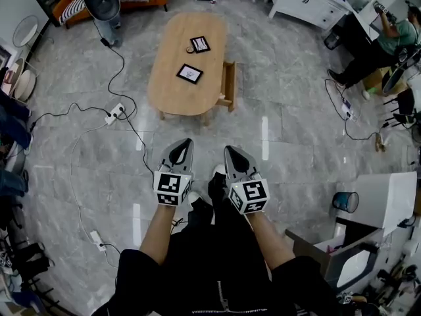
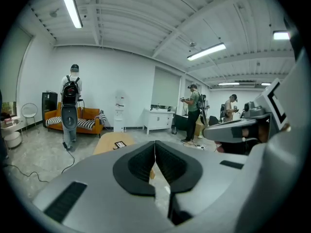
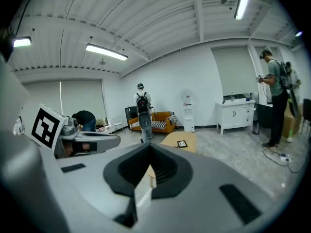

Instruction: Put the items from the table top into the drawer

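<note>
Two flat, black-bordered squares with pale faces lie on the oval wooden tabletop (image 1: 168, 91), well apart from both grippers. The nearer square (image 1: 189, 74) sits about midway along it, its corners turned askew to the tabletop's edges. The farther square (image 1: 200, 44) lies toward the far end, tilted likewise, with a small round thing (image 1: 191, 49) touching its left corner. Whatever is printed on them is too small to read. The tabletop's long axis runs away from the person, and a wooden drawer (image 1: 228, 84) stands pulled out of its right side, toward the near end. The left gripper (image 1: 186, 142) and right gripper (image 1: 228, 150) are side by side over the grey floor (image 1: 296, 130), short of the tabletop and pointing toward it. Each has its jaws pressed together with nothing between them. The left cube (image 1: 172, 188) and right cube (image 1: 248, 196) show black-and-white square patterns.
</note>
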A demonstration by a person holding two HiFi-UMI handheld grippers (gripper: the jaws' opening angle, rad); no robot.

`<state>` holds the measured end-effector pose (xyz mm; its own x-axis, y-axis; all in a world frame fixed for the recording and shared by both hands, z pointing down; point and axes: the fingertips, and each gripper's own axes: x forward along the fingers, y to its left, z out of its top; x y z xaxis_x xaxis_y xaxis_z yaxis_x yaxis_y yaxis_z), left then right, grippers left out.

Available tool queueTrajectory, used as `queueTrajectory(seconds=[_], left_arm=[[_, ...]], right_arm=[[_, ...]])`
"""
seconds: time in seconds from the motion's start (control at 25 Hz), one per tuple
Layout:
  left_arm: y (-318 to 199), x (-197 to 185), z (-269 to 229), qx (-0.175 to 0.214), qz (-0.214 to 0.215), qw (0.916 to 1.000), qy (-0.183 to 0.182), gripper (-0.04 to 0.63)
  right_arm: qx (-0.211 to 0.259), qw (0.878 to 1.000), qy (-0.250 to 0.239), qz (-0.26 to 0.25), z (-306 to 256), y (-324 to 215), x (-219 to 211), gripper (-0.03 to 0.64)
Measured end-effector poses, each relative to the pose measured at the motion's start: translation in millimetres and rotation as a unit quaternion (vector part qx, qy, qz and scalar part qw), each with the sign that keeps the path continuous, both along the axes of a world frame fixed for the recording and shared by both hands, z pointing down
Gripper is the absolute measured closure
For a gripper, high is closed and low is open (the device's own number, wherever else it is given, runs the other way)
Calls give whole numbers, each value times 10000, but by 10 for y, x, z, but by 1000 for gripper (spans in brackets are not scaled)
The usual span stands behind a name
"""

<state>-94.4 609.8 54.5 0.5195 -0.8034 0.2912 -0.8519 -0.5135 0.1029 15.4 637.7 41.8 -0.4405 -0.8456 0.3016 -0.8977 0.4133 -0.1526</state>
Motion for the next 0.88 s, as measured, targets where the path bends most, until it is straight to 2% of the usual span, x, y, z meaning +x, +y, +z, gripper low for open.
queueTrajectory(seconds=[0.2,0.52,0.88], left_arm=[[-216,147,-12,-1,20,10000,-36,581],[-833,319,-20,-64,-1,9999,-118,581],[-1511,502,-113,-93,-294,9993,-232,581]], right_arm=[[-39,10000,-64,45,44,-218,124,609],[-118,9996,-233,-79,74,-904,188,609],[-72,9988,-342,-330,30,-1678,390,609]])
